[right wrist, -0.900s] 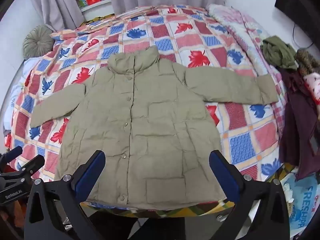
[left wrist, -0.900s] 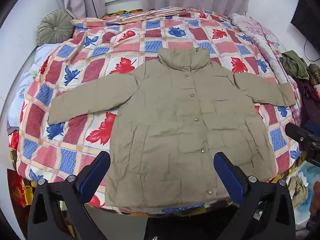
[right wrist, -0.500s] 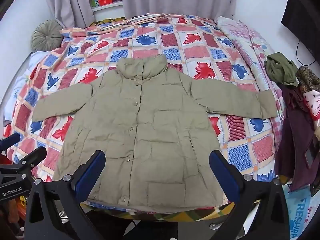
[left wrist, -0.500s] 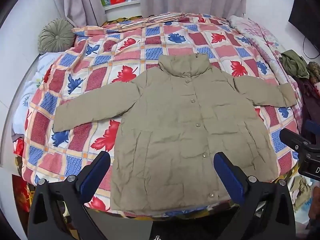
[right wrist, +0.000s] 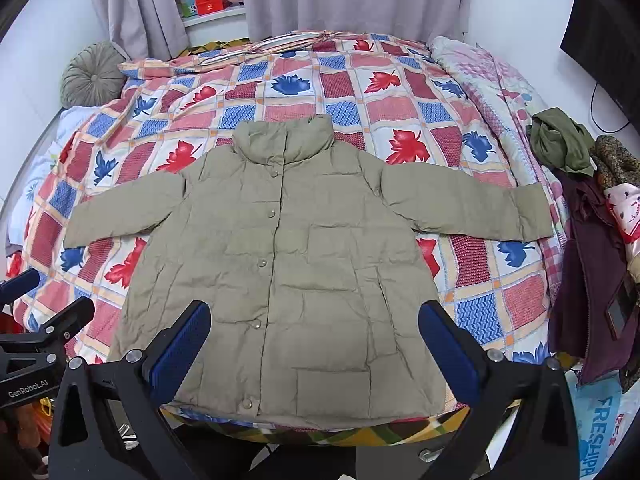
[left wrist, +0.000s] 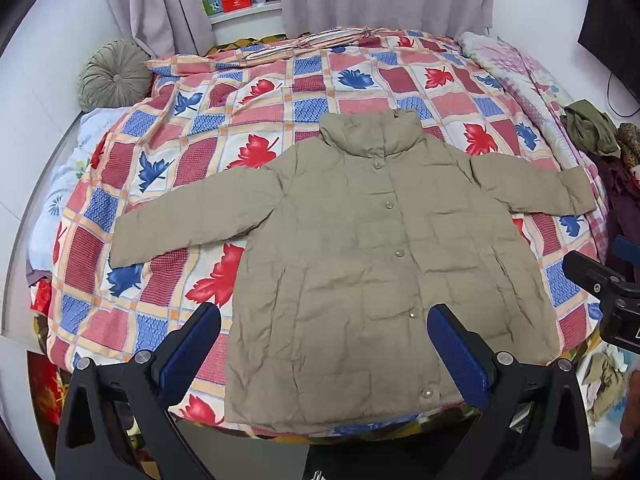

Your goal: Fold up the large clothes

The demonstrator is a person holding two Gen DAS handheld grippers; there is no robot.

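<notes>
A large khaki padded jacket (left wrist: 372, 264) (right wrist: 288, 272) lies flat and face up on the bed, snapped shut down the front, collar at the far end, both sleeves spread out sideways. Its hem reaches the near edge of the mattress. My left gripper (left wrist: 324, 320) hovers above the hem, open wide, with nothing between its blue pads. My right gripper (right wrist: 314, 316) also hangs over the lower front of the jacket, open and holding nothing. Each gripper shows at the edge of the other's view.
A patchwork leaf-print quilt (left wrist: 256, 120) (right wrist: 360, 92) covers the bed. A round green cushion (left wrist: 114, 74) sits at the far left corner. A heap of other clothes (right wrist: 592, 208) lies along the right side. Curtains and a shelf stand behind.
Both views have tilted upward and pulled back a little, so the jacket sits lower in frame and more of the curtains and shelf shows. The jacket has not moved; both grippers stay open.
</notes>
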